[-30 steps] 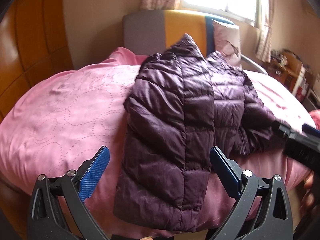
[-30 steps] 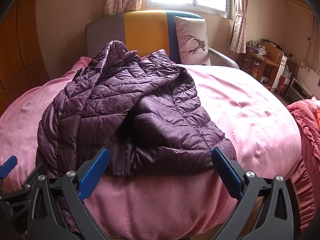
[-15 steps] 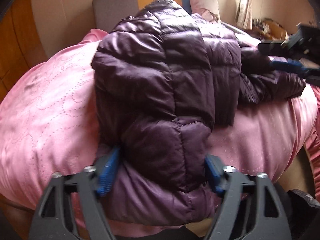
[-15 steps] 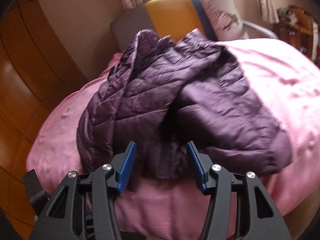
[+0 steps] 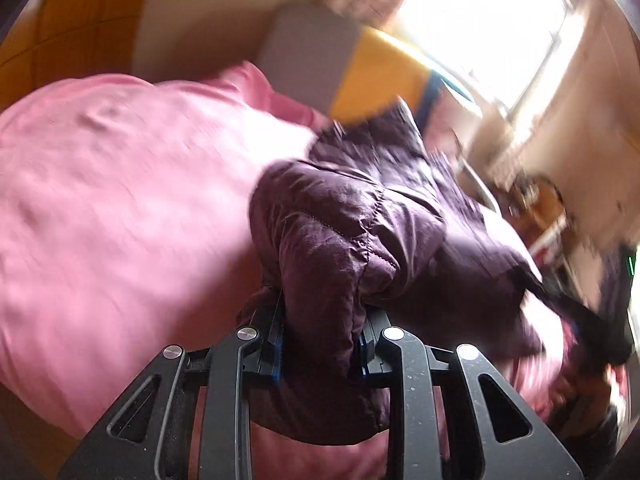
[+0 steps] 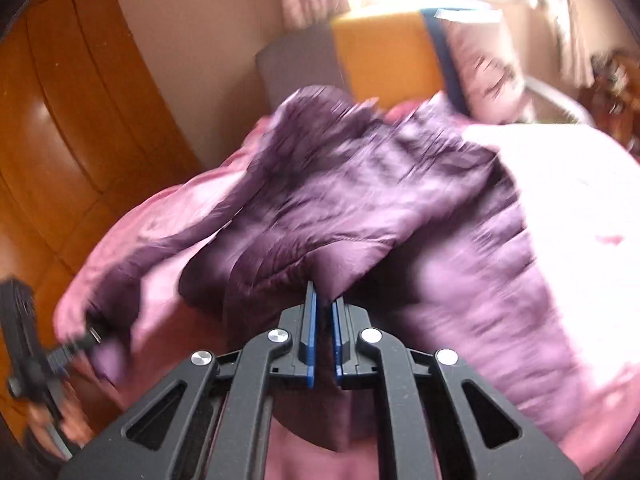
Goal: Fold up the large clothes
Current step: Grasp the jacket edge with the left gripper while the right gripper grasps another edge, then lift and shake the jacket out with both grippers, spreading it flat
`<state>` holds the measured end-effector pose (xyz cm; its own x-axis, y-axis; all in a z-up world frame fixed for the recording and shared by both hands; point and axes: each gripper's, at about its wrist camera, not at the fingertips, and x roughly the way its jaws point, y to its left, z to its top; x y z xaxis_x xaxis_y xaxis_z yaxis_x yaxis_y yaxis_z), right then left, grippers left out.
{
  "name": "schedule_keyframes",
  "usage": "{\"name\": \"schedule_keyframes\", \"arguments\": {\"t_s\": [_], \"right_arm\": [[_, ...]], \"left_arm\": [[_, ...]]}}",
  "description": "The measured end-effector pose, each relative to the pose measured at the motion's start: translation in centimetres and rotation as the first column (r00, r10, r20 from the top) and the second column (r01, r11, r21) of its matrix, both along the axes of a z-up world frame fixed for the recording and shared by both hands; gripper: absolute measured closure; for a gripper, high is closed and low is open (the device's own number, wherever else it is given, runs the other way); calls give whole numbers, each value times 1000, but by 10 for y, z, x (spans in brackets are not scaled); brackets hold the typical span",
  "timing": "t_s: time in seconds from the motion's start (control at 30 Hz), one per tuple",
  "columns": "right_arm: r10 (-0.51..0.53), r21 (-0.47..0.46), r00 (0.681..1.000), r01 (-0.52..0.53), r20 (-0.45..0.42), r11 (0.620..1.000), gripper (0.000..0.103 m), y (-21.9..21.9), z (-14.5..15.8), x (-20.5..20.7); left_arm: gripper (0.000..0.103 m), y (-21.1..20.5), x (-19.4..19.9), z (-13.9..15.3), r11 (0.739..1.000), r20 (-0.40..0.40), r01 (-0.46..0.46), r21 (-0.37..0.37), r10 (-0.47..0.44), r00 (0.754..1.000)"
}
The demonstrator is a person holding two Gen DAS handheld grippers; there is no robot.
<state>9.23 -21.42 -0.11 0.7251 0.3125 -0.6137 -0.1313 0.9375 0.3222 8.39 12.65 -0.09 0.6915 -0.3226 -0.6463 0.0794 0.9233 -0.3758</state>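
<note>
My left gripper (image 5: 322,336) has just closed and is clamped on a thick bunched fold of the purple down jacket (image 5: 360,232). My right gripper (image 6: 324,320), jaws just closed too, pinches a thin edge of that jacket (image 6: 360,208). The jacket lies on the pink bedspread (image 5: 120,208), stretching toward one o'clock.

The pink bedspread (image 5: 120,208) lies bare and open to one side of the purple down jacket (image 5: 360,240), whose bunched bulk fills the middle of the bed, while the headboard (image 6: 360,56), a pillow (image 6: 484,68) and a cluttered desk (image 5: 540,208) close the far side.
</note>
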Motion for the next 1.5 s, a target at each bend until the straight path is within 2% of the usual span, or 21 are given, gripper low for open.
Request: {"name": "schedule_keyframes", "arguments": {"t_s": [0.17, 0.33, 0.37, 0.43, 0.47, 0.5, 0.53, 0.6, 0.67, 0.73, 0.8, 0.83, 0.93, 1.03, 1.13, 1.27, 1.33, 1.4, 1.43, 1.47, 1.5], "right_arm": [[-208, -59, 977, 211, 40, 976, 97, -81, 22, 10], [-405, -45, 914, 404, -14, 914, 97, -169, 15, 30], [-445, -35, 895, 443, -40, 896, 97, -188, 11, 35], [-512, -8, 853, 514, -100, 858, 97, -225, 0, 43], [-533, -5, 838, 536, -120, 844, 97, -237, -3, 48], [-556, 0, 819, 562, -140, 827, 91, -250, -6, 50], [-586, 13, 791, 597, -172, 802, 87, -267, -13, 55], [-628, 32, 752, 646, -199, 763, 46, -290, -16, 52], [-685, 35, 704, 702, -190, 712, 34, -312, -11, 47], [-707, 39, 686, 722, -172, 690, 25, -318, 2, 29], [-703, 53, 695, 716, -149, 696, 19, -310, 14, 8], [-684, 50, 717, 694, -138, 718, 19, -301, 18, 0], [-565, 70, 814, 577, -135, 814, 15, -262, 14, -28], [-376, 177, 899, 417, -225, 891, 15, -228, -24, -38], [-245, 279, 922, 331, -301, 901, 16, -197, -58, -42], [-131, 382, 931, 265, -342, 885, 28, -167, -83, -25], [-93, 394, 932, 237, -351, 888, 37, -156, -89, -11], [-69, 389, 933, 213, -353, 896, 58, -146, -90, -1], [-55, 393, 934, 201, -352, 897, 64, -143, -90, 4], [-54, 390, 937, 195, -344, 900, 72, -141, -86, 6], [-47, 378, 941, 180, -334, 908, 80, -138, -83, 7]], "left_arm": [[78, 39, 48, 19, 991, 22, -127, 39, 127, 992], [78, 85, 106, 18, 958, -31, -283, 39, 284, 958], [72, 92, 114, 18, 947, -37, -318, 46, 320, 947], [52, 101, 126, 20, 927, -34, -371, 59, 374, 927], [34, 108, 126, 22, 915, -22, -398, 60, 400, 916], [23, 111, 126, 26, 901, 4, -430, 58, 431, 902], [21, 113, 120, 29, 897, 21, -439, 52, 439, 898], [17, 114, 115, 33, 904, 37, -426, 33, 425, 904], [16, 107, 110, 29, 930, 48, -368, 9, 367, 929], [16, 91, 105, 18, 969, 38, -247, -26, 248, 968], [16, 73, 98, 2, 988, 21, -138, -66, 140, 990], [16, 63, 98, -6, 992, 13, -92, -82, 93, 996], [16, 31, 94, -34, 991, -27, 32, -132, -36, 999], [16, 3, 95, -56, 976, -64, 112, -187, -126, 990], [16, -14, 100, -68, 956, -85, 143, -257, -169, 982], [16, -32, 103, -77, 917, -102, 172, -359, -221, 970], [30, -40, 104, -81, 902, -114, 192, -386, -253, 961], [51, -46, 107, -83, 897, -121, 206, -390, -272, 955], [59, -49, 107, -81, 890, -116, 221, -399, -287, 951], [77, -50, 107, -77, 883, -113, 233, -407, -302, 947], [86, -51, 107, -74, 880, -113, 238, -411, -308, 945]]}}
